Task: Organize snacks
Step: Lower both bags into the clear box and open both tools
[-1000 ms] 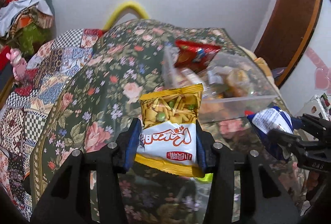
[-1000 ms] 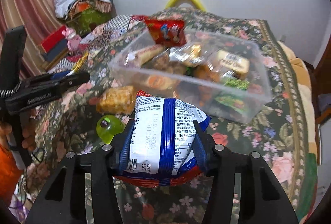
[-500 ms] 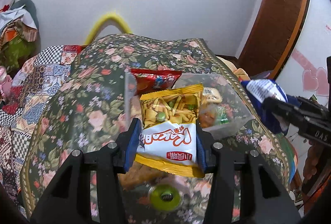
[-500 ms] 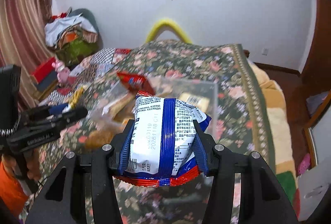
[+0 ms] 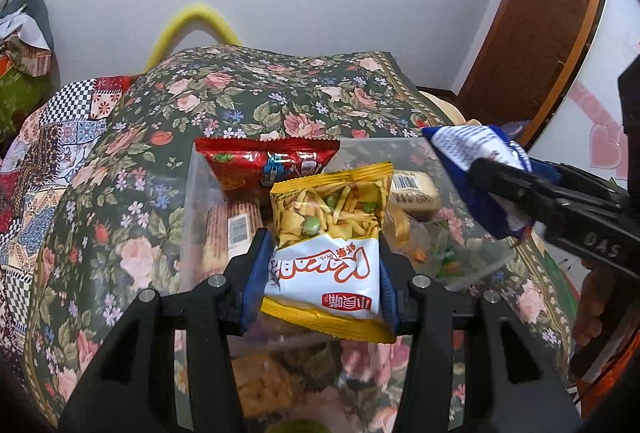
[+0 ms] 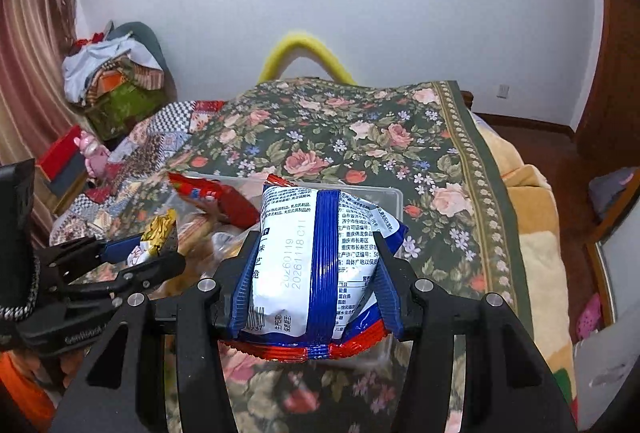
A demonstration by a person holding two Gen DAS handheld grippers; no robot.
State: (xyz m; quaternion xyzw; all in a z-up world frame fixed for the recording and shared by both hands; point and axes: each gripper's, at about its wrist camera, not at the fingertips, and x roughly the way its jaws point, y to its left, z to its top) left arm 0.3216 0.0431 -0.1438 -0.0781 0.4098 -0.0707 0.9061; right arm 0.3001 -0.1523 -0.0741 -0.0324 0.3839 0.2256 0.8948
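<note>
My left gripper (image 5: 324,273) is shut on a yellow and white snack bag (image 5: 326,233) and holds it over the near side of a clear plastic box (image 5: 192,201). The box holds a red snack bag (image 5: 244,165) and several wrapped snacks. My right gripper (image 6: 310,281) is shut on a blue and white snack bag (image 6: 316,253), held above the box's right side (image 6: 390,195). That bag also shows in the left wrist view (image 5: 468,149), and the left gripper's yellow bag shows in the right wrist view (image 6: 158,235).
The box sits on a bed with a dark floral cover (image 5: 280,93). A loose orange snack pack (image 5: 260,385) and a green round item (image 5: 296,427) lie in front of the box. A wooden door (image 5: 536,13) stands at the right, clothes and boxes (image 6: 112,81) at the left.
Both grippers have risen and moved forward with their bags, from in front of the box to over it. The two grippers now sit closer together.
</note>
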